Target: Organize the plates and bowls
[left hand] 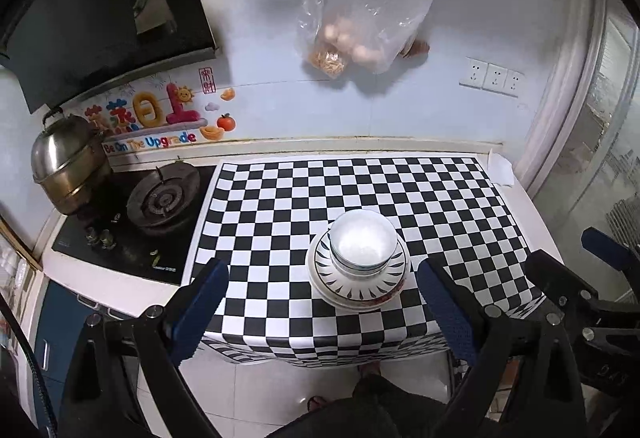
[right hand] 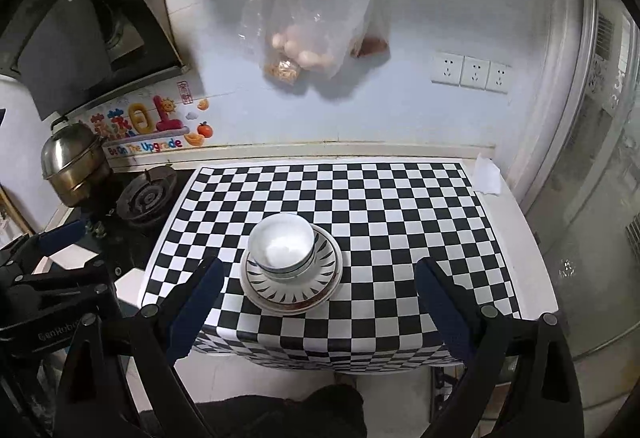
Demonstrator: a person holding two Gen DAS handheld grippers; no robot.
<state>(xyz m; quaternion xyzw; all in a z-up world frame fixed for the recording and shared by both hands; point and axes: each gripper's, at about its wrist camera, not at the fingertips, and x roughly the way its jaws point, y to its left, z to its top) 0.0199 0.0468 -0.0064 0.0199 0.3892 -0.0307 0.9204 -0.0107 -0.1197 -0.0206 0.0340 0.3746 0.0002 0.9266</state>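
A stack of white bowls [left hand: 362, 240] sits nested on a stack of plates [left hand: 356, 286] with black leaf marks, near the front of the checkered mat [left hand: 440, 197]. The same bowls [right hand: 282, 242] and plates [right hand: 292, 290] show in the right wrist view. My left gripper [left hand: 322, 302] is open and empty, held above and in front of the stack. My right gripper [right hand: 320, 298] is open and empty, also in front of the stack and apart from it. The right gripper also shows at the right edge of the left wrist view [left hand: 592, 278].
A gas stove [left hand: 160, 201] and a steel steamer pot [left hand: 68, 161] stand left of the mat. A plastic bag of eggs [left hand: 360, 29] hangs on the tiled wall. Wall sockets [left hand: 494, 77] are at the right. A white paper [left hand: 502, 167] lies at the mat's far right corner.
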